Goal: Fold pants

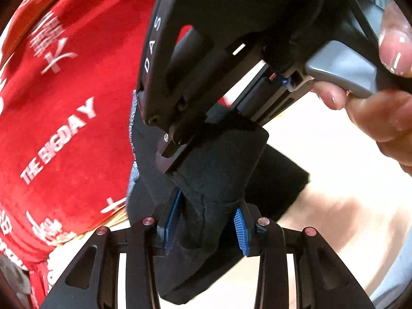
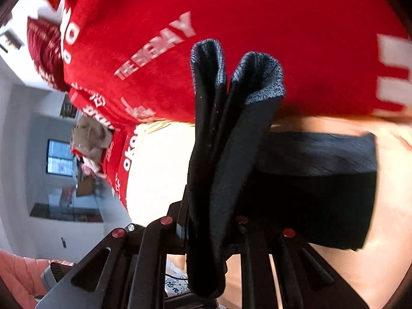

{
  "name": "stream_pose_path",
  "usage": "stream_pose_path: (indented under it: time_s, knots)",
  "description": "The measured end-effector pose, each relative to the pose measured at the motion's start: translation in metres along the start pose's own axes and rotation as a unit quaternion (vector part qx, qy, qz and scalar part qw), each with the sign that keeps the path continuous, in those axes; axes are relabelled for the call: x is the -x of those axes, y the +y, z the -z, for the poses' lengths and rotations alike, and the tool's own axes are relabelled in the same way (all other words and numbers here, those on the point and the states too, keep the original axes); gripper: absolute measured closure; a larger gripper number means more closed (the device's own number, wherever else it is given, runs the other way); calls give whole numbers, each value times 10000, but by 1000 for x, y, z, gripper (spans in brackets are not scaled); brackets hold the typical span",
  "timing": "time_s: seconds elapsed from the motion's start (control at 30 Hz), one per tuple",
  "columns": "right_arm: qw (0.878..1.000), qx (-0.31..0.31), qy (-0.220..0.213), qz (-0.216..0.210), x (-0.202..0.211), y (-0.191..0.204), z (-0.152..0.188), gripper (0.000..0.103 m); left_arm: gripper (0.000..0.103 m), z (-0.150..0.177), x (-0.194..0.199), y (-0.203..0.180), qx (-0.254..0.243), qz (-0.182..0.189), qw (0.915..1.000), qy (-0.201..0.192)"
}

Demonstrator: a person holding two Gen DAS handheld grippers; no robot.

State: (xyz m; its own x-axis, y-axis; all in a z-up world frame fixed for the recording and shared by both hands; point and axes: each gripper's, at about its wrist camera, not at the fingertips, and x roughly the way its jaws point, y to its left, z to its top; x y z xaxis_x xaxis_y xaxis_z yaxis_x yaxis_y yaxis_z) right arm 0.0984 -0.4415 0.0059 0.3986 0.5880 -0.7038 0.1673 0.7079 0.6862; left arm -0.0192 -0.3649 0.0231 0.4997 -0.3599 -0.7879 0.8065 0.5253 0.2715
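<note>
The black pants (image 1: 221, 159) are bunched into a thick fold and held up off the pale table (image 1: 334, 206). My left gripper (image 1: 206, 225) is shut on the lower part of the bundle, its blue pads (image 1: 240, 229) pressing either side. The right gripper (image 1: 167, 152) comes in from above and pinches the same bundle higher up. In the right wrist view the pants (image 2: 231, 141) rise out of my right gripper (image 2: 211, 221), which is shut on them with its fingertips hidden by cloth. The grey waistband (image 2: 260, 77) sticks up on top, and a folded part hangs to the right.
A person in a red shirt (image 1: 64, 103) with white lettering stands close behind the pants. A hand (image 1: 386, 113) grips the right gripper's grey handle. The cream table top (image 2: 159, 167) lies below. A room with a window (image 2: 60, 157) shows at the left.
</note>
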Motion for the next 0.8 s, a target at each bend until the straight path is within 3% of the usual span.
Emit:
stream_pose_path:
  time_s: [0.13, 0.4, 0.53, 0.6, 0.63, 0.8]
  knots:
    - [9997, -205, -101, -23, 19, -43, 10, 86, 65, -5, -26, -32, -268, 119, 9994, 177]
    - [9981, -613, -47, 105, 6, -116, 20, 83, 64, 0, -74, -65, -474, 206, 9970, 573]
    - [9956, -938, -33, 53, -8, -136, 24, 78, 55, 5, -77, -59, -379, 359, 9960, 720]
    - [9951, -982, -56, 93, -10, -137, 24, 75, 29, 7, -72, -50, -338, 308, 9962, 744]
    - [9948, -1010, -49, 113, -10, -137, 25, 73, 25, 8, -67, -43, -273, 273, 9967, 711]
    - [9938, -1043, -101, 372, 1, -126, 31, 69, 24, 14, -50, -11, 88, 273, 9958, 867]
